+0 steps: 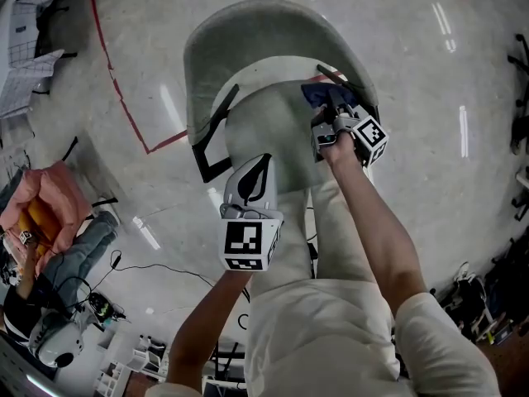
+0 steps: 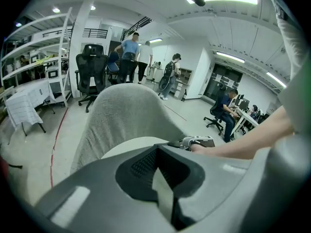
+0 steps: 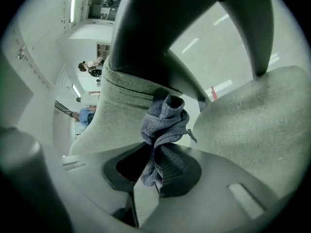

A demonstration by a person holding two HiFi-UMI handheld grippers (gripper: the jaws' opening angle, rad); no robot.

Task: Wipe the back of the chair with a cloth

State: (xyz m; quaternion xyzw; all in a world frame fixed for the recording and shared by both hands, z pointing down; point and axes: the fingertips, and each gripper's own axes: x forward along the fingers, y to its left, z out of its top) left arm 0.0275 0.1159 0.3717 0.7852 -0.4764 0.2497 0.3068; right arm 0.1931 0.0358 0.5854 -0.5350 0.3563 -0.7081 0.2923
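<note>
A grey fabric chair is below me, with its curved back [image 1: 264,35] farthest from me and its seat [image 1: 273,131] nearer. My right gripper [image 1: 329,129] is at the chair's right side, beside the black armrest [image 1: 351,85]. It is shut on a bunched blue cloth [image 1: 324,96]. In the right gripper view the cloth [image 3: 163,130] touches the grey upholstery [image 3: 121,115] under the armrest strut [image 3: 194,33]. My left gripper [image 1: 252,172] hovers over the seat's front, shut with nothing in it. The left gripper view shows the chair back [image 2: 126,115] ahead and the right gripper [image 2: 200,141].
A red tape line [image 1: 116,81] runs across the glossy floor left of the chair. Clutter, bags and cables [image 1: 58,222] lie at the lower left. Black office chairs [image 2: 92,67], shelving [image 2: 29,57] and several people [image 2: 130,52] stand in the room beyond.
</note>
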